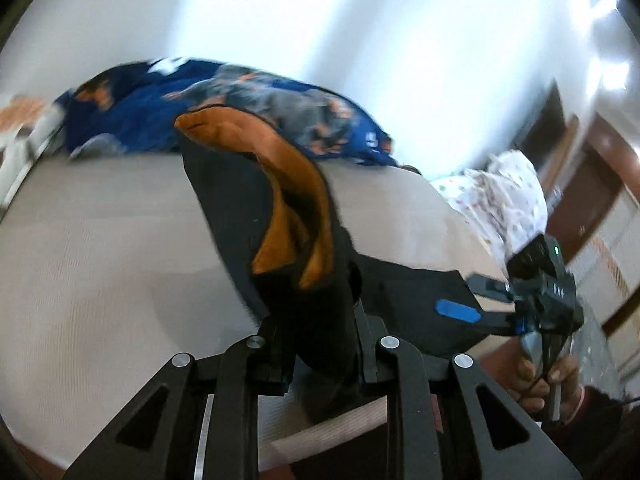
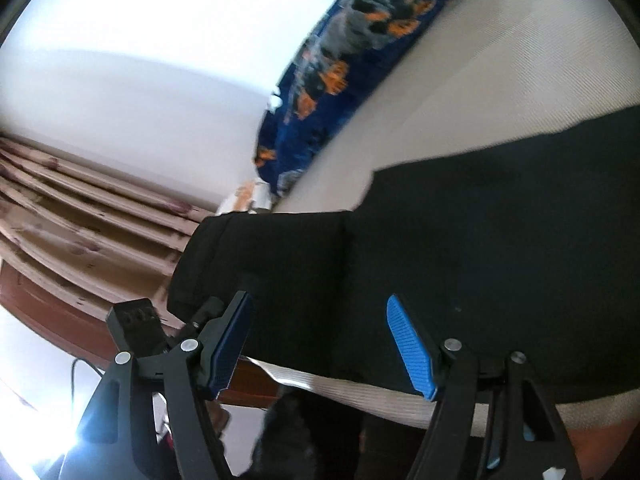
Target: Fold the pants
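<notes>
**Left tool has the pants, right tool stands wide**

Right now my left gripper [image 1: 320, 360] is clamped on a bunched fold of the black pants [image 1: 224, 208], the cloth pinched between its narrow jaws and rising away from them. Beyond the pinch the fabric turns over and shows an orange lining [image 1: 296, 200], and the rest trails down onto the beige mattress [image 1: 100, 260].

My right gripper [image 2: 324, 344] has its jaws wide, the blue pads [image 2: 408, 348] clear of any cloth. Black pants fabric lies flat on the mattress just ahead of them and past its near edge, spreading to the right. My other tool shows at the left, low beside the pants' edge. A blue patterned blanket [image 2: 340, 72] is heaped along the far side of the bed.
</notes>
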`<state>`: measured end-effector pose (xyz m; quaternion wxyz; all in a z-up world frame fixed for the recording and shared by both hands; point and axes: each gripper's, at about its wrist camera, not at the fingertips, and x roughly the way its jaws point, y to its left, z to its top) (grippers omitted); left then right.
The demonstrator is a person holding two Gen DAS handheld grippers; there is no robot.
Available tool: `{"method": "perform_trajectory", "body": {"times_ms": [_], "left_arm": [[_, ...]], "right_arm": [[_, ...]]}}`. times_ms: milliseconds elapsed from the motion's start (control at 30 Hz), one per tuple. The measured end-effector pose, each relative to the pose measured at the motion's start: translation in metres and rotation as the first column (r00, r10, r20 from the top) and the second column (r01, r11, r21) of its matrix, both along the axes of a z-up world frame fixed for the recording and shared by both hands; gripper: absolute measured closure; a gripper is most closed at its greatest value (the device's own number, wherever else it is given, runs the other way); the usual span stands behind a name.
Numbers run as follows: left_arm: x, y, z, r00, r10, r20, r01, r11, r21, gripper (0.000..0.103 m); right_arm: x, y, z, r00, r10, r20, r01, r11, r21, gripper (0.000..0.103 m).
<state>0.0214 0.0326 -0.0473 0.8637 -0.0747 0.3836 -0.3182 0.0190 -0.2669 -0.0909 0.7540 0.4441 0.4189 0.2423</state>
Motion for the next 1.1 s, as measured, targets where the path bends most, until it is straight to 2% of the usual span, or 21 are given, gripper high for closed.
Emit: {"method": "perform_trajectory", "body": {"times_ms": [200,433,600,767,833,867,933,1000,1033,1100], "left_arm": [[-0.011,-0.059,-0.001,0.996,-0.083,0.040,0.081,0.994,0.067,0.081],[-0.035,-0.116,-0.020,0.974,-0.198,0.113,0.169,0.959,0.227,0.081],[-0.052,-0.152,-0.045,0.941,-0.293,0.170,0.204,0.890,0.407,0.081],[-0.071,-0.177,-0.065,0.893,-0.396,0.216,0.236,0.818,0.524,0.081],[-0.076,-0.183,-0.070,0.880,-0.420,0.221,0.245,0.801,0.547,0.080],[-0.077,-0.184,-0.073,0.875,-0.427,0.226,0.243,0.794,0.558,0.080],[-0.079,-0.187,-0.078,0.866,-0.429,0.255,0.209,0.775,0.597,0.080],[-0.079,-0.183,-0.078,0.866,-0.422,0.266,0.195,0.777,0.598,0.075],[-0.077,-0.180,-0.076,0.870,-0.419,0.261,0.202,0.785,0.586,0.072],[-0.071,-0.172,-0.072,0.881,-0.409,0.239,0.226,0.806,0.547,0.057]], "right_arm": [[0.011,-0.003,0.014,0.999,0.017,0.028,-0.020,0.994,0.109,0.032],[0.018,-0.013,0.016,0.999,0.033,0.009,-0.034,0.989,0.143,0.025],[0.020,-0.022,0.006,0.999,0.031,-0.040,-0.024,0.983,0.181,0.020],[0.028,-0.025,-0.003,0.991,0.055,-0.119,-0.039,0.991,0.132,0.020],[0.033,-0.022,-0.005,0.988,0.071,-0.138,-0.056,0.993,0.108,0.020],[0.035,-0.019,-0.006,0.986,0.082,-0.146,-0.069,0.993,0.094,0.023],[0.039,-0.015,-0.009,0.982,0.088,-0.164,-0.082,0.996,0.043,0.038],[0.042,-0.012,-0.014,0.978,0.094,-0.184,-0.099,0.995,-0.021,0.078],[0.042,-0.014,-0.019,0.977,0.090,-0.192,-0.098,0.995,-0.029,0.084],[0.043,-0.020,-0.030,0.975,0.080,-0.207,-0.079,0.997,0.012,0.087]]}}
